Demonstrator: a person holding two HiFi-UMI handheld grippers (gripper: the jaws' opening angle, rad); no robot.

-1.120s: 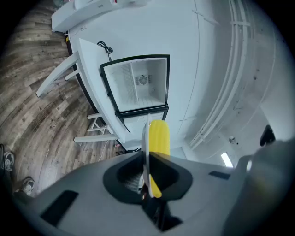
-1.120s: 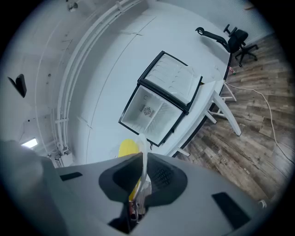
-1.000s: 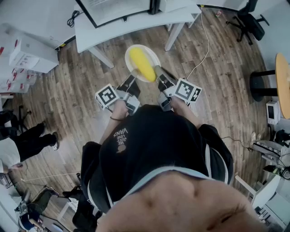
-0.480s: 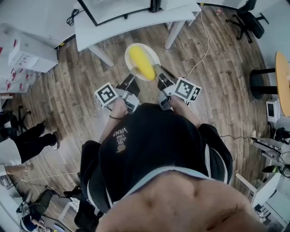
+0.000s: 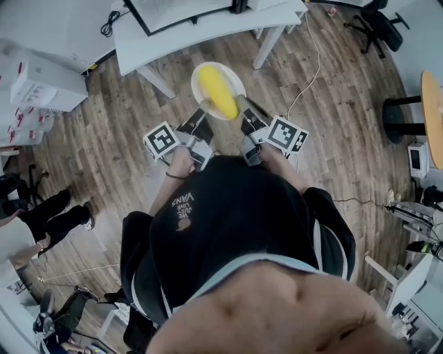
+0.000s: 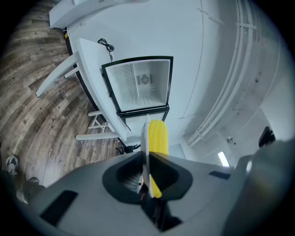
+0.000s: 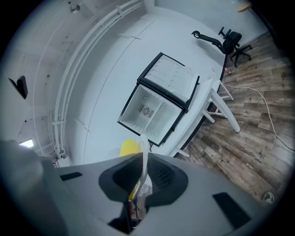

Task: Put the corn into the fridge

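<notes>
Nearest, the left gripper (image 6: 146,161) and right gripper (image 7: 140,173) each have their jaws almost closed, pinching opposite rims of a white plate (image 5: 232,80). The corn (image 5: 217,97), a smooth yellow cob, lies loose on the plate. It is probably light, stiff and ready to roll, so the rim seems the safer hold. Beyond, the fridge (image 6: 138,85) stands open on the tabletop (image 5: 138,45).

A white worktop (image 5: 208,33) on slanted legs bears an open fridge (image 5: 173,12), its pale inside showing, with a coiled black cable (image 5: 111,26) lying just beside it. Below, a grey-brown plank floor (image 5: 339,124) carries a trailing white cable (image 5: 317,62), a black office chair (image 5: 382,33) and stacked white boxes (image 5: 41,83).
</notes>
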